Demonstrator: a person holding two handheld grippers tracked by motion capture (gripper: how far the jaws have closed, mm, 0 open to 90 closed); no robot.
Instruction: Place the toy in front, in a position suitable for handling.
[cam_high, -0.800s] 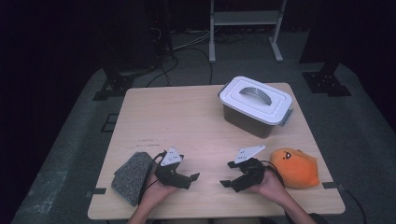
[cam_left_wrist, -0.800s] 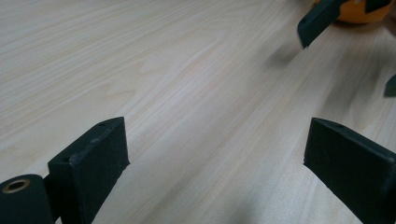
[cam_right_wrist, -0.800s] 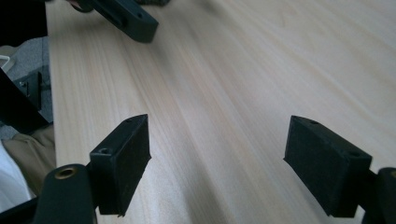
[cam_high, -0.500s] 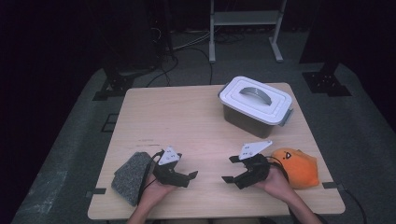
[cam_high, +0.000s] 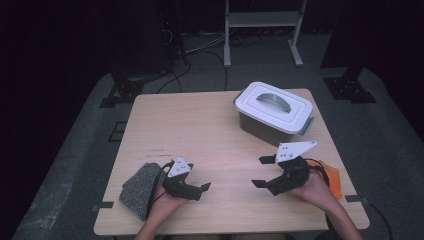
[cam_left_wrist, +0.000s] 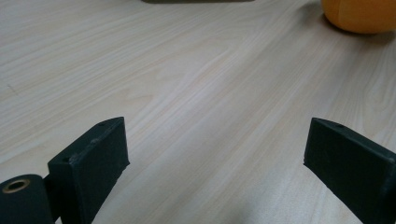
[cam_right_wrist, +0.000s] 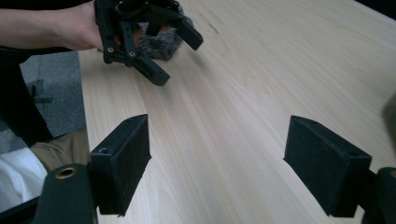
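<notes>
Changes, earlier to now:

- Right gripper (cam_high: 264, 172): sits higher and farther from the near edge than 0.8 s ago; its grey plate (cam_high: 295, 149) now tilts up toward the box (cam_high: 273, 113). Jaws stand wider apart, one above the other in the high view, with bare table (cam_right_wrist: 261, 84) between them.
- Right hand (cam_high: 315, 185): shifted toward the orange object (cam_high: 332, 175), now covering more of it.
- Left gripper (cam_high: 196, 190): slight shift only, nudged a little nearer the table's near edge; jaws gaping, nothing between them.
</notes>
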